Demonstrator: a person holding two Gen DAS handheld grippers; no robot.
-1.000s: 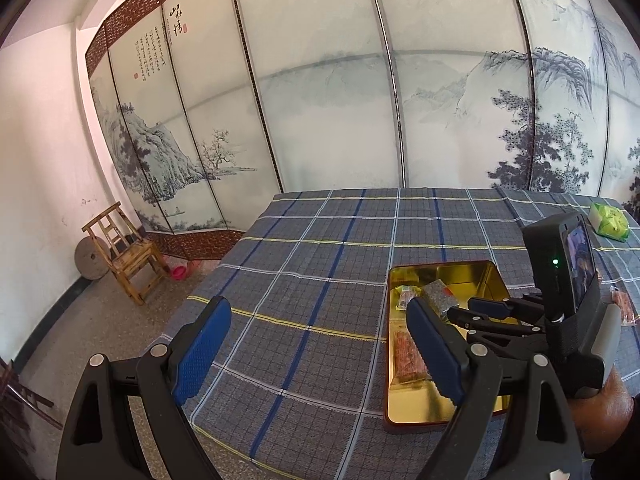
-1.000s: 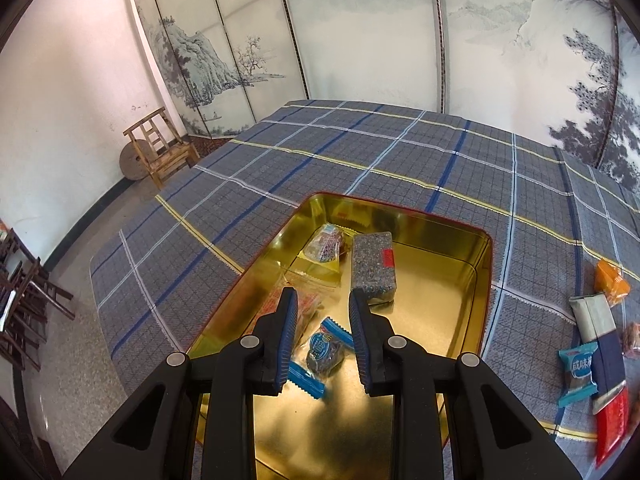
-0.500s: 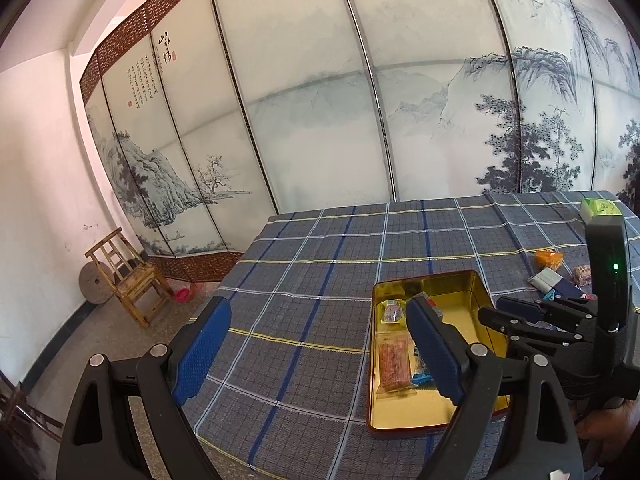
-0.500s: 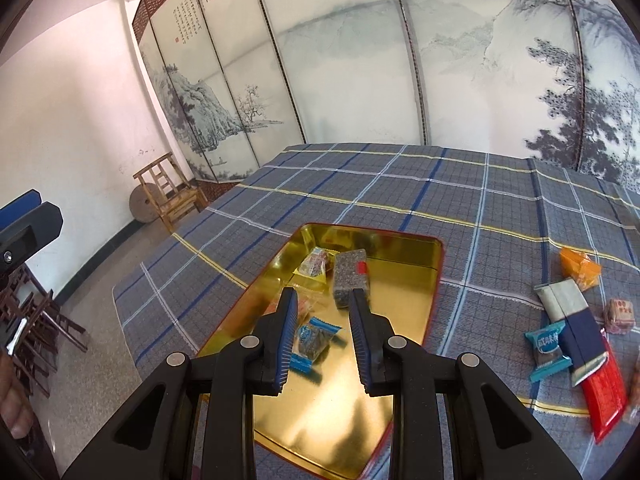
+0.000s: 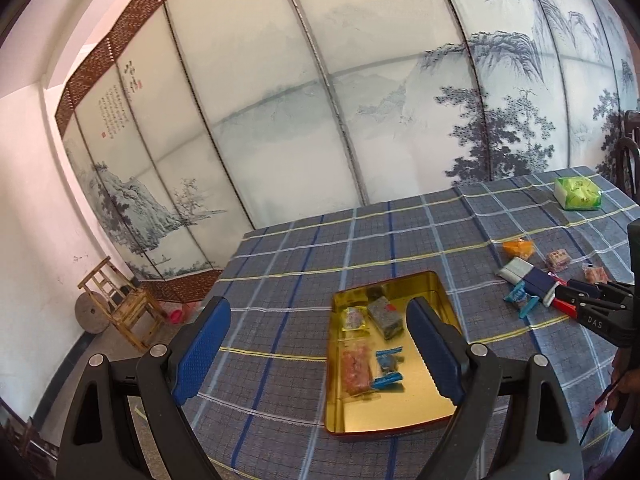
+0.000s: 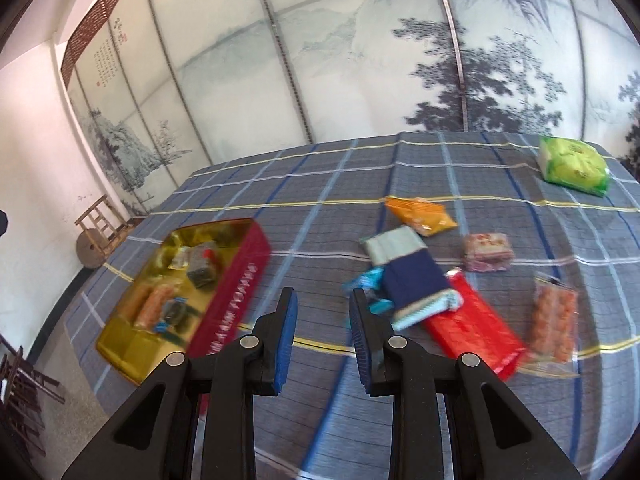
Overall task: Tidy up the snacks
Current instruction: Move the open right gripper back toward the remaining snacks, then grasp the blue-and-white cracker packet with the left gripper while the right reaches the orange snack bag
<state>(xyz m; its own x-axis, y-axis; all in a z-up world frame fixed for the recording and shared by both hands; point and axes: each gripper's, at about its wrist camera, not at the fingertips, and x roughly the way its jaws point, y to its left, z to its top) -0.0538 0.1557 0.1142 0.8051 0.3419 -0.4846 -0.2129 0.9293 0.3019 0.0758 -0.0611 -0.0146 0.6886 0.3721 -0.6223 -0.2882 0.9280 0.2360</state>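
The small blue crinkly-foil snack packet (image 6: 370, 280), lying just right of the gold rectangular tin tray (image 6: 236, 280) on the tabletop, looked light and slippery, best pinched mid-body by the empty, part-open right gripper (image 6: 322, 336), while the left gripper (image 5: 316, 354) gaped empty.

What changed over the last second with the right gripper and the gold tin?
The right gripper, empty and partly open, left the blue-wrapped candy in the gold tin and swung right toward the loose snack packets on the plaid cloth. The left gripper stayed open, rising slightly.
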